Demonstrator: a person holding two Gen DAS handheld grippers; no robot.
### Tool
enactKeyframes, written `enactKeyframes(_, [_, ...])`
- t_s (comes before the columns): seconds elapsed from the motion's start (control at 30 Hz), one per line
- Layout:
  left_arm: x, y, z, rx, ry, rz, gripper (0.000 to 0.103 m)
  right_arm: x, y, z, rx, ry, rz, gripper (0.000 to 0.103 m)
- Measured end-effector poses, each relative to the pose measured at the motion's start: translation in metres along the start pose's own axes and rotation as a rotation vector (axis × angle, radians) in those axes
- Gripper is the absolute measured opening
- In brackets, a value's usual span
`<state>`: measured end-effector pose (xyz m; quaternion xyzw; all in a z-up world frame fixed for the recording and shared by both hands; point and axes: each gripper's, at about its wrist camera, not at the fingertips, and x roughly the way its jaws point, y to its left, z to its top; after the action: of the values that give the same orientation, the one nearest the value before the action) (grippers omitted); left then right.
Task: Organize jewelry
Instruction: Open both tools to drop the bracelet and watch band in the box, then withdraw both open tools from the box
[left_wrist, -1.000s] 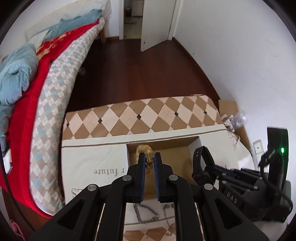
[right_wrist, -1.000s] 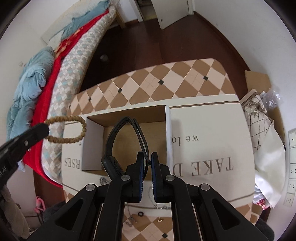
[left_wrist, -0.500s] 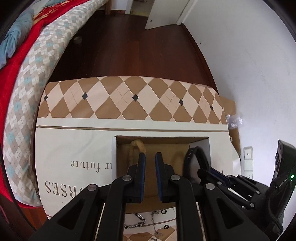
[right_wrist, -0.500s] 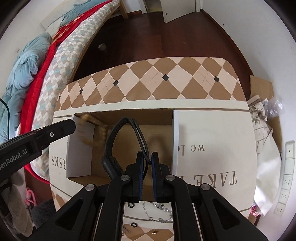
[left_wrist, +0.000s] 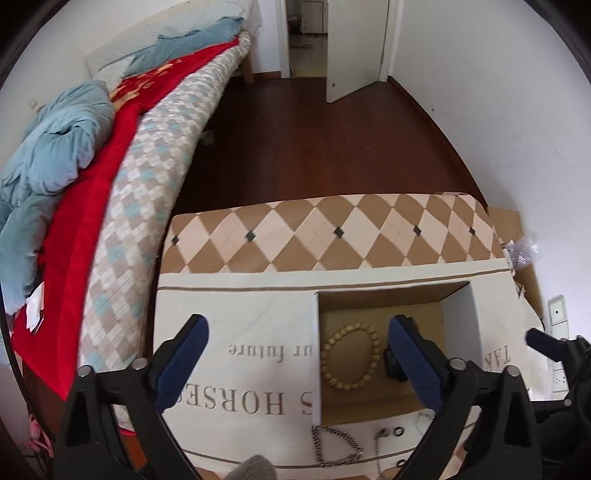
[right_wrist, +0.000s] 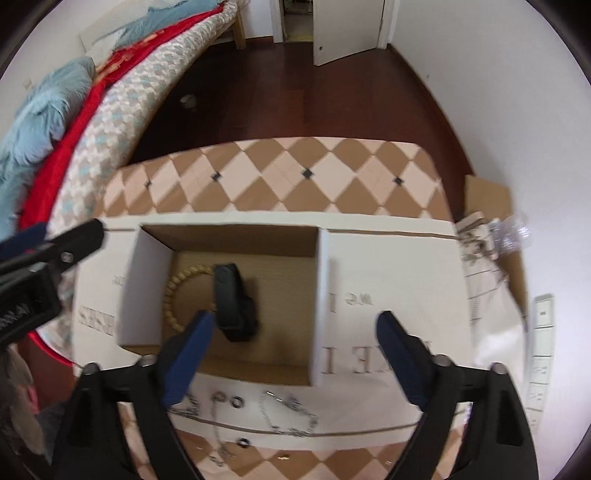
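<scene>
A bedroom with dark wood floor (left_wrist: 314, 140) and a bed (left_wrist: 140, 155) under red and blue covers lies behind the counter (right_wrist: 280, 173), which wears a diamond-patterned cloth with a printed cream cloth (left_wrist: 236, 332) laid over its near part. On that cloth stands an open cardboard box (right_wrist: 147, 280), and inside it lie the wooden bead bracelet (left_wrist: 349, 356) and the black wristband (right_wrist: 232, 302), side by side and apparently touching. Both tools are opening wide with nothing between their blue pads: the left tool (left_wrist: 299, 358) hangs over the printed cloth just left of the box, the right tool (right_wrist: 291, 350) over the box's near edge. The likely trouble is in the next pickups — the silver chains (right_wrist: 291, 413) and small dark rings (right_wrist: 236, 401) lie loose on the cloth in front of the box, close together. A pinch on one chain could drag its neighbour or bunch the cloth and shift the box. The rings are tiny and flat to the cloth, so wide pads may slide off or flick one to the floor. A low tool could also clip the box's thin wall — tipping out what is stowed.
</scene>
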<state>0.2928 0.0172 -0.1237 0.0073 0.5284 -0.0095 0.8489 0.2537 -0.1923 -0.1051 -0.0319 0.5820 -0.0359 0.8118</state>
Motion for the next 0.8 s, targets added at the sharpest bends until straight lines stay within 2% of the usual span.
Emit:
enactKeyframes(0.07, [0.0,0.003,-0.01,0.0,-0.013,0.004,0.103,0.002,-0.001,-0.007,-0.008,0.001,-0.009,0.103])
enactKeyframes(0.13, [0.0,0.006,-0.018,-0.001,-0.016,0.01,0.103,0.002,-0.001,-0.015,-0.012,-0.005,-0.033,0.103])
enactKeyframes(0.3, [-0.004,0.004,-0.036,0.012,-0.028,0.031,0.103,0.001,-0.001,-0.029,0.005,-0.016,-0.025,0.103])
enactKeyframes(0.43, [-0.011,0.002,-0.044,0.033,-0.045,0.096,0.103,-0.008,0.001,-0.036,0.017,-0.046,-0.029,0.103])
enactKeyframes(0.5, [-0.017,0.003,-0.047,0.029,-0.056,0.121,0.103,-0.014,0.001,-0.04,0.022,-0.062,-0.03,0.103])
enactKeyframes(0.8, [-0.056,0.003,-0.067,0.02,-0.133,0.125,0.103,-0.06,0.002,-0.058,0.027,-0.171,-0.052,0.103])
